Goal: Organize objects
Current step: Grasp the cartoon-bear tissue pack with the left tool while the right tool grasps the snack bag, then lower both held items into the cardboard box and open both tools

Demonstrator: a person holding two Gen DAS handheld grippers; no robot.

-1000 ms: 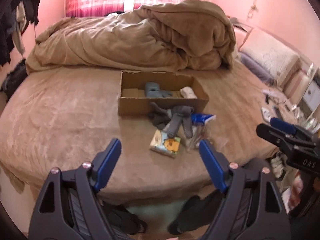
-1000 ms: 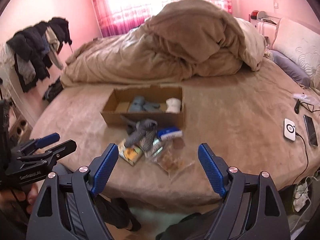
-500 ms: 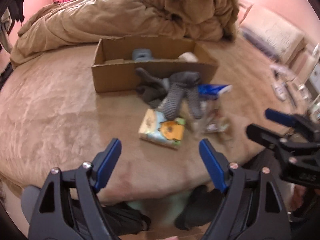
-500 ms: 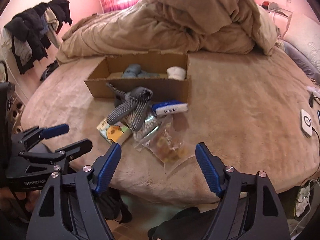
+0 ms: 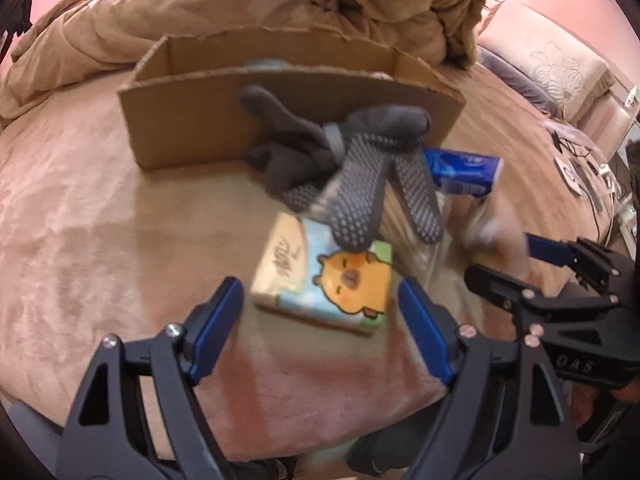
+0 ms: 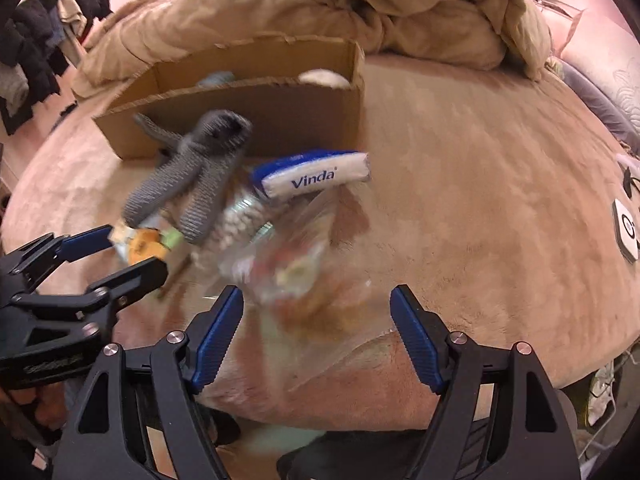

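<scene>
Left gripper [image 5: 320, 312] spread wide, empty, tissue pack [image 5: 324, 276] just ahead: light, soft, compressible; best gripped across its short sides.

Setting was a home bedroom; the work surface was a bed [image 6: 480, 184] under a tan plush cover; a crumpled duvet [image 5: 256, 4] of the same tan was heaped along the far edge; an embroidered pillow [image 5: 556, 68] lay at the far right corner; walls [image 6: 600, 8] were pink; dark clothes [image 6: 36, 56] hung at far left; a phone charger [image 6: 626, 232] rested by the bed's right edge.
</scene>
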